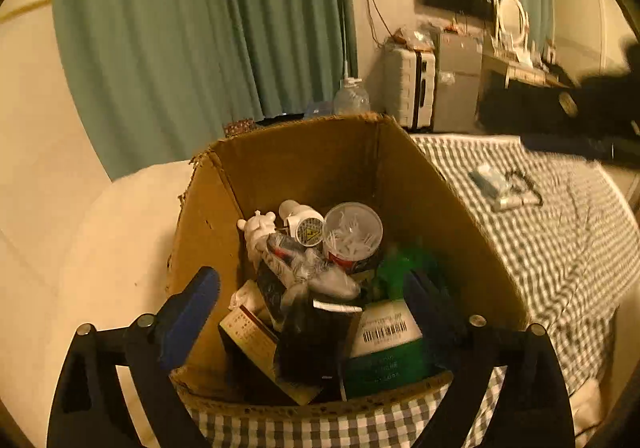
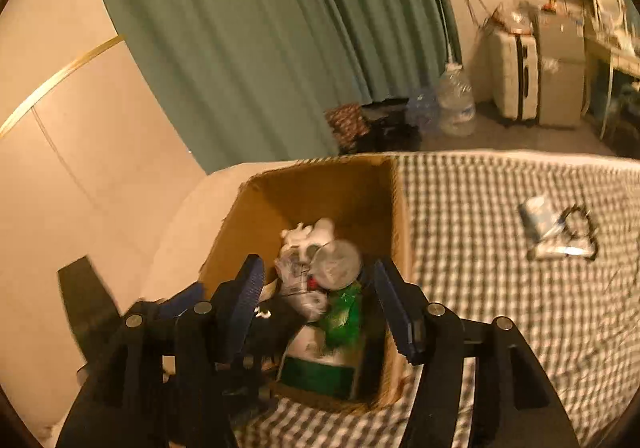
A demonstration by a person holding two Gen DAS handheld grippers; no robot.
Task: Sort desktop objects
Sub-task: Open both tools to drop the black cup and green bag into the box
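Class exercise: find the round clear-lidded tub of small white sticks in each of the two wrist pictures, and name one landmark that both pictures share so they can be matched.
Left wrist view: the tub sits at mid-picture, inside the cardboard box, right of the white figurine.
Right wrist view: the tub lies just below centre, blurred, in the same box, between that claw's two fingers.
Shared landmark: the green curtain behind the box.

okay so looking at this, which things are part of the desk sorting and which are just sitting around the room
Part of the job:
cardboard box, already filled with small items
tissue packet on the checked cloth
black cord beside the packet
left gripper and right gripper, both open

Just lying about:
water bottle
suitcase
green curtain
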